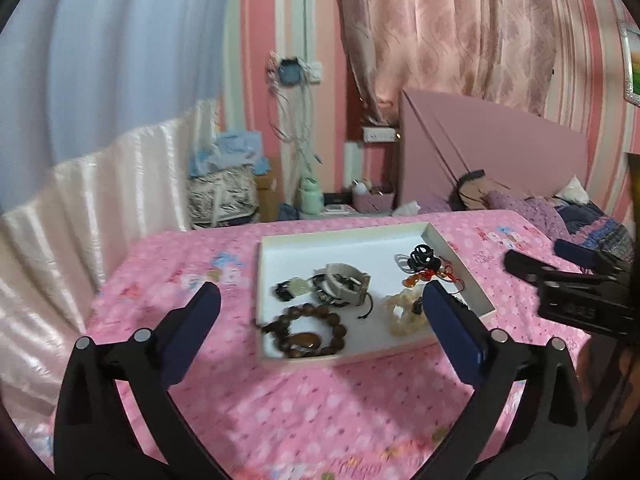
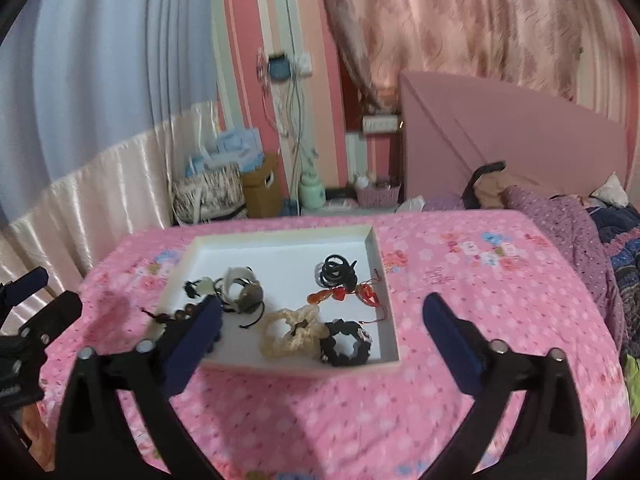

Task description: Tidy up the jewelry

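Observation:
A shallow white tray (image 1: 340, 240) lies on the pink bedsheet, its rim (image 2: 280, 236) also in the right wrist view. It holds a brown wooden bead bracelet (image 1: 308, 330), a beige strap watch (image 1: 346, 282), a cream scrunchie (image 2: 290, 332), a black bead bracelet (image 2: 346, 342), black hair ties (image 2: 336, 272) and a red charm on a cord (image 2: 348, 294). My left gripper (image 1: 320, 292) hangs open above the tray's near edge with nothing between its fingers. My right gripper (image 2: 322, 302) is open and empty too, above the tray's right half.
The pink floral bedsheet (image 1: 320, 400) spreads around the tray. A pink headboard (image 1: 492, 156) and piled purple bedding (image 2: 580, 232) are at the right. Past the bed's far edge stand a striped bag (image 2: 208, 196), a green bottle (image 2: 312, 194) and a small basket (image 2: 378, 194).

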`<state>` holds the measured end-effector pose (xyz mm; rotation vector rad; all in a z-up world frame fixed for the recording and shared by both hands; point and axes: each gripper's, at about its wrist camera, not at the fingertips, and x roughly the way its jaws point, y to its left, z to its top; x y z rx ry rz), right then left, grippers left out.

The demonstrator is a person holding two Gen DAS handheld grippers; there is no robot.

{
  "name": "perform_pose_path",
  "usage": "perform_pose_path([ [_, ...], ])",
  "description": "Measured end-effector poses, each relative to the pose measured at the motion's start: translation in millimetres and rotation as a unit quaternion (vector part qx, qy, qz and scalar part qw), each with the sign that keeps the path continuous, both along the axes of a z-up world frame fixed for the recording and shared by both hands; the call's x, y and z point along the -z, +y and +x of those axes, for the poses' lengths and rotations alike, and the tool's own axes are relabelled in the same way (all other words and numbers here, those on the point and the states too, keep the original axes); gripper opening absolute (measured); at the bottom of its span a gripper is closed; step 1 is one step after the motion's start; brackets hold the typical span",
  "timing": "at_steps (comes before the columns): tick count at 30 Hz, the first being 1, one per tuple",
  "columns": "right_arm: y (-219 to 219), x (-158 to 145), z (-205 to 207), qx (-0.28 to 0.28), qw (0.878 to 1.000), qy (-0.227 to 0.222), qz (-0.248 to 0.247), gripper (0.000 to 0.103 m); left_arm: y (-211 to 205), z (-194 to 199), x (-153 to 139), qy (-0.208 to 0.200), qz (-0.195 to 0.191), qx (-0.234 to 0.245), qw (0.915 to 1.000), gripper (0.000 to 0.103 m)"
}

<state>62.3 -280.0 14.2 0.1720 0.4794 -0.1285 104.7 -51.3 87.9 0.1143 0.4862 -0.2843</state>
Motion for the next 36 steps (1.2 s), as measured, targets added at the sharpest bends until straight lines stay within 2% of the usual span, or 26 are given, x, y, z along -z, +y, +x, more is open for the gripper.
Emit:
perform_pose_path([
  [4, 11.1, -2.3, -43.7, 0.013, 0.999, -0.022, -0.021, 0.101, 18.5, -29.6, -0.4, -0.006, 0.002, -0.027, 0.9996, 0.1],
  [9, 15.9, 19.4, -70.1, 0.02, 0.999, -0.029, -0.019, 0.101, 37.0, -47.8, 22.5, -0.004, 0.004, -0.068, 0.9977, 0.1],
  [15, 15.9, 43.6, -67.2, 0.03, 0.999, -0.022, -0.03, 0.101, 35.6, -44.3, 50.6, -0.009, 0.025, -0.075, 0.9968, 0.1],
  [19, 25.4, 55.7, -66.0, 0.031, 0.998, -0.011, -0.058, 0.101, 41.6, -40.4, 61.4, 0.0, 0.0, -0.083, 0.9966, 0.1],
  [21, 29.6, 61.6, -62.9, 0.033, 0.997, 0.0, -0.07, 0.101, 43.8, -39.7, 66.7, 0.0, 0.003, -0.088, 0.9961, 0.1],
  [24, 34.5, 67.4, -58.9, 0.046, 0.996, 0.006, -0.081, 0.101, 45.0, -38.9, 69.6, -0.016, 0.022, -0.099, 0.9947, 0.1],
  [26, 36.4, 69.7, -57.4, 0.045, 0.995, 0.007, -0.084, 0.101, 46.8, -36.3, 72.6, -0.01, 0.029, -0.111, 0.9934, 0.1],
  [29, 42.2, 72.7, -56.1, 0.038, 0.995, 0.009, -0.09, 0.101, 47.8, -35.9, 74.0, 0.0, 0.029, -0.108, 0.9938, 0.1],
  [36, 47.8, 73.2, -58.9, 0.034, 0.996, 0.001, -0.087, 0.101, 48.9, -43.1, 70.7, -0.016, 0.019, -0.108, 0.9938, 0.1],
])
